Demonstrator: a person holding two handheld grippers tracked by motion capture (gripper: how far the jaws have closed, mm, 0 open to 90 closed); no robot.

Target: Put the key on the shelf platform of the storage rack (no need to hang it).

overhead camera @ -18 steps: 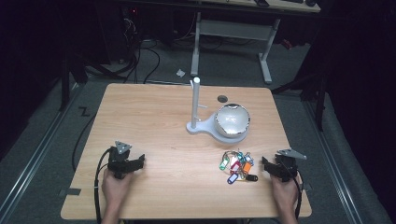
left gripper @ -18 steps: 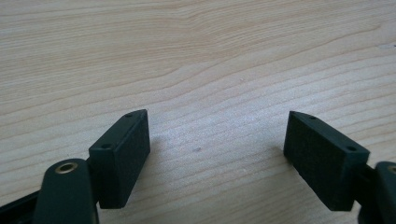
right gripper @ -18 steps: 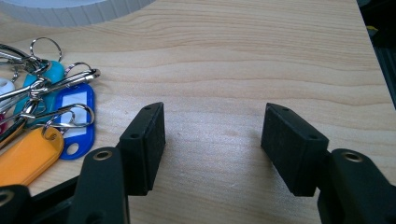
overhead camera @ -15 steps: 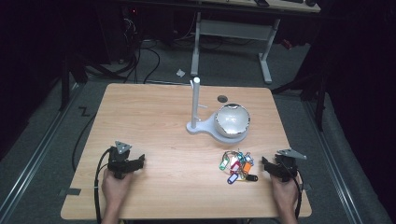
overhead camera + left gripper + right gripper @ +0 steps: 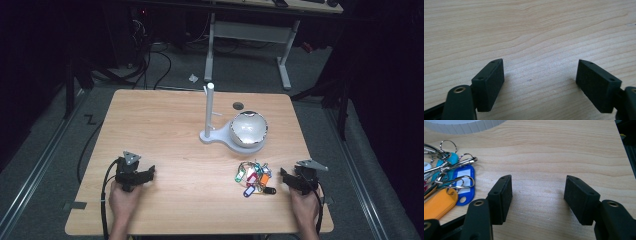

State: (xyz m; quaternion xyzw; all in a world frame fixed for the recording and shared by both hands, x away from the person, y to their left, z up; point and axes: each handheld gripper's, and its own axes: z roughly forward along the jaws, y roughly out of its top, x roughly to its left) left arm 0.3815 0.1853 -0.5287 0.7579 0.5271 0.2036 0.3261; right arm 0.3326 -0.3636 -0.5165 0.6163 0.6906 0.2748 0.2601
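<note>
A: Anything changed since the frames just before?

B: Nothing that I can make out from above; both hands sit at the same spots on the near edge of the counter (image 5: 165, 115), and the bunch of key tags (image 5: 254, 177) lies where it lay; the white stand (image 5: 210, 112) and the bowl (image 5: 248, 129) have not shifted either.

A: So where are the key tags exactly?

B: On the counter, right of centre, in front of the bowl and apart from it; they lie just beside the right claw (image 5: 286, 176), on its inner side, not touching it; in the right gripper view they show left of the jaws, with an orange tag (image 5: 439, 203), a blue tag (image 5: 465, 183) and steel rings (image 5: 447, 145) among them.

A: And the right claw itself?

B: Jaws wide apart with bare wood between them; nothing gripped; the right hand (image 5: 304, 204) holds it low over the counter, pointing inward toward the tags, forearm coming in from the near edge.

A: The left one?

B: The left claw (image 5: 150, 172) is also spread wide; the left gripper view has only wood grain between the two black pads (image 5: 489, 85); the left hand (image 5: 124, 197) holds it low at the near left of the counter, pointing toward the middle, well apart from the tags; its cable (image 5: 105, 200) trails back along the forearm.
</note>
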